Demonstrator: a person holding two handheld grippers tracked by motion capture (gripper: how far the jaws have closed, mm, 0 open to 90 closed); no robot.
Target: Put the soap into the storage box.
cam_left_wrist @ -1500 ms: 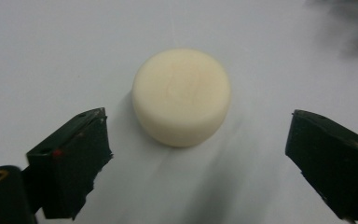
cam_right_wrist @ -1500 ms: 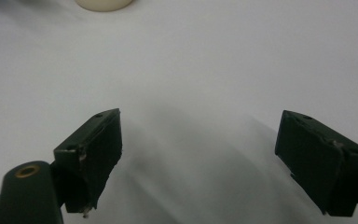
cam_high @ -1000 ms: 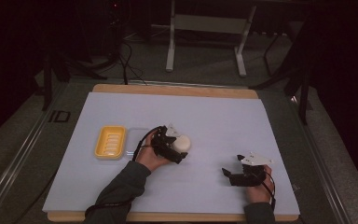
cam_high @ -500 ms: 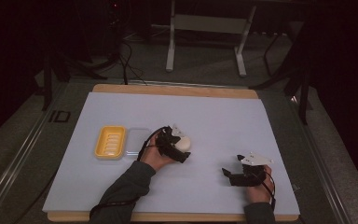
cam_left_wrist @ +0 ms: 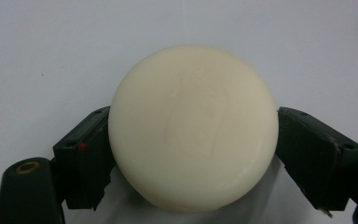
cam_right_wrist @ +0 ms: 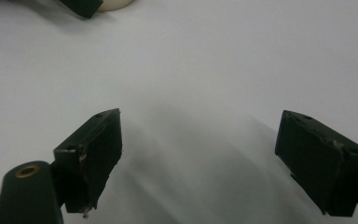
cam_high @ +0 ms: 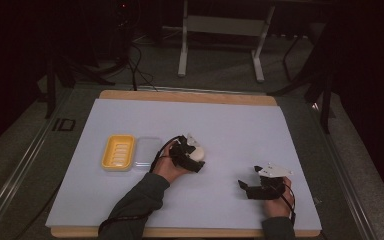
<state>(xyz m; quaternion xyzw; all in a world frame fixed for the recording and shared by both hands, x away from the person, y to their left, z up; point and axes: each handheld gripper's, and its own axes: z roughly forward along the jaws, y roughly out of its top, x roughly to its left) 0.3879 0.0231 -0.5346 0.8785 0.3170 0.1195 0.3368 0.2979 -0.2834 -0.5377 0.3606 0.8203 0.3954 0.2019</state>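
A round cream bar of soap (cam_left_wrist: 193,128) sits between the two black jaws of my left gripper (cam_left_wrist: 193,156), which press on its sides just above the white table. From above, the soap (cam_high: 198,151) and left gripper (cam_high: 196,156) are mid-table, right of a yellow soap dish (cam_high: 118,152). My right gripper (cam_high: 245,188) rests low near the front right, apart from the soap. Its jaws (cam_right_wrist: 205,154) stand wide open with nothing between them.
A clear flat lid (cam_high: 147,151) lies against the dish's right side. The white sheet (cam_high: 230,125) covers a wooden board whose front edge runs just behind the forearms. Cables and a metal stand foot lie on the floor beyond the far edge.
My left hand has edged slightly to the right with the soap in its jaws. The right gripper has stayed where it was.
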